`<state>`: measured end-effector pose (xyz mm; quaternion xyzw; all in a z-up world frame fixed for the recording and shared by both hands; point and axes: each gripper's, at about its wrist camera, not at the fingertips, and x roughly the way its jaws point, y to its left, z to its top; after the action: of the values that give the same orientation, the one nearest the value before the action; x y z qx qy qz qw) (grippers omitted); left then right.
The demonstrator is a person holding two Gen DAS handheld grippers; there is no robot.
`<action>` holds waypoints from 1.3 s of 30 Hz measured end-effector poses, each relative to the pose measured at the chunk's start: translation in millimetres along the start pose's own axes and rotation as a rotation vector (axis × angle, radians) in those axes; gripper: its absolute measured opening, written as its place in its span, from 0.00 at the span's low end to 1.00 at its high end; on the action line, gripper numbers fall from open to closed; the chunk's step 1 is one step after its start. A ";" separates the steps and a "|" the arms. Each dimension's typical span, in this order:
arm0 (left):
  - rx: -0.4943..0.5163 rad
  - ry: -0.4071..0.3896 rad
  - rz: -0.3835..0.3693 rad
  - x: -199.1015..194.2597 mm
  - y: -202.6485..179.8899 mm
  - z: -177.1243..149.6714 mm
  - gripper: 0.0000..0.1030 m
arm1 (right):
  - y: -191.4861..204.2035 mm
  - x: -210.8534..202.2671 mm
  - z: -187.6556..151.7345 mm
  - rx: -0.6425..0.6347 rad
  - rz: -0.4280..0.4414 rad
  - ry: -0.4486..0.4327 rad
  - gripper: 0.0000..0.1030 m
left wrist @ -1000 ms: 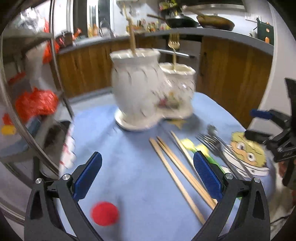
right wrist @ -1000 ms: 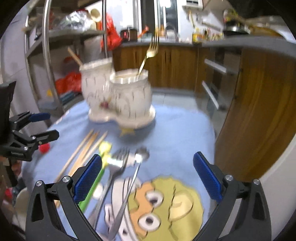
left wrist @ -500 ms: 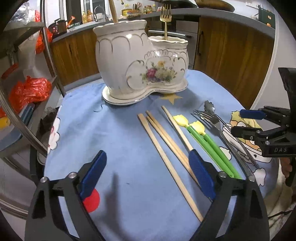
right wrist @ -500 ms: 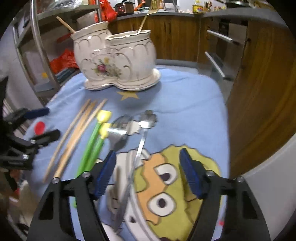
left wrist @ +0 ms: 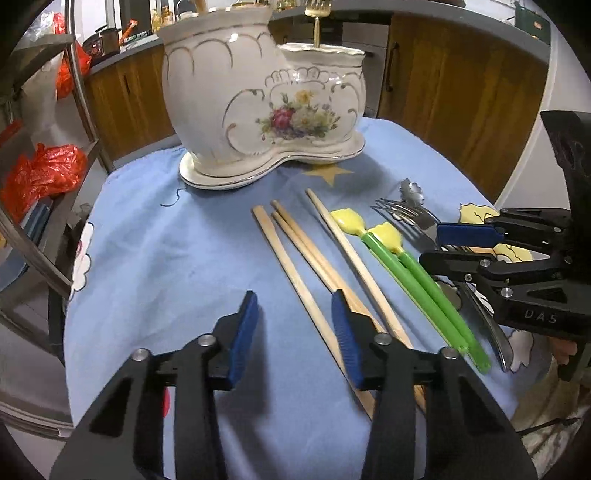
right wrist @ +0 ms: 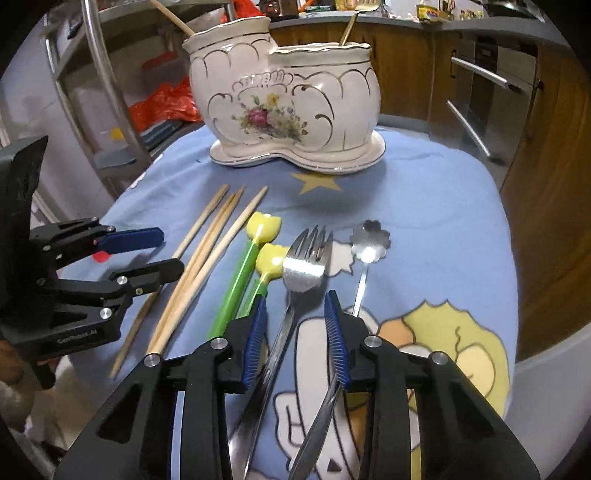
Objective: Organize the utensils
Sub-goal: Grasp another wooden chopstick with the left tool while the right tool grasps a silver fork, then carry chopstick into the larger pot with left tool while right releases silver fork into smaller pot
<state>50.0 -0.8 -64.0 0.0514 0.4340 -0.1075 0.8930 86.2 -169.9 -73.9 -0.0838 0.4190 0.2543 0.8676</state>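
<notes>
A white flowered ceramic utensil holder [left wrist: 258,107] [right wrist: 288,99] stands at the table's far side, with a gold fork [left wrist: 317,14] and a wooden stick in it. Several wooden chopsticks [left wrist: 295,254] [right wrist: 207,251], two green utensils with yellow tips [left wrist: 406,269] [right wrist: 255,251], silver forks [right wrist: 295,280] and a flower spoon [right wrist: 369,247] lie on the blue cloth. My left gripper [left wrist: 293,332] is open and low, straddling the leftmost chopstick. My right gripper [right wrist: 295,332] is open and straddles a fork's handle.
The blue cartoon tablecloth [left wrist: 166,258] covers a round table. A metal rack [left wrist: 55,129] with red bags stands to the left. Wooden kitchen cabinets [left wrist: 461,92] run behind. A red dot [right wrist: 101,256] marks the cloth near the left gripper.
Both grippers have moved forward and down toward the utensils, and their jaws have narrowed. The left one now straddles a chopstick, the right one a fork handle.
</notes>
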 end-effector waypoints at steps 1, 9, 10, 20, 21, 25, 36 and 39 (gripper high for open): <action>0.000 -0.002 0.003 1.4 0.0 1.3 0.35 | -0.4 0.7 1.2 -0.003 -0.008 -0.006 0.26; 0.014 0.001 -0.003 1.5 2.5 5.2 0.07 | -6.9 -4.2 1.2 0.017 0.037 -0.038 0.09; 0.012 -0.001 -0.006 0.7 3.6 5.4 0.06 | -6.7 -7.6 1.2 0.015 0.039 -0.054 0.07; 0.009 -0.106 -0.018 -29.3 8.8 7.2 0.06 | -3.3 -49.0 2.6 -0.036 0.040 -0.216 0.06; 0.006 -0.123 -0.018 -33.7 10.6 8.4 0.06 | -3.1 -54.2 3.3 -0.043 0.038 -0.235 0.05; -0.013 -0.235 -0.027 -60.4 19.3 13.7 0.06 | 2.4 -73.8 8.4 -0.066 0.015 -0.316 0.04; -0.087 -0.563 0.012 -132.2 55.8 48.2 0.06 | 3.7 -110.1 63.5 -0.071 0.003 -0.471 0.03; -0.117 -0.630 0.013 -142.0 72.0 71.9 0.06 | 0.8 -119.1 83.7 -0.061 0.007 -0.506 0.03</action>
<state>36.7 76.8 91.9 -0.0332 0.1411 -0.0871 0.9856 81.2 -183.4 71.0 -0.0423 0.1809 0.2825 0.9411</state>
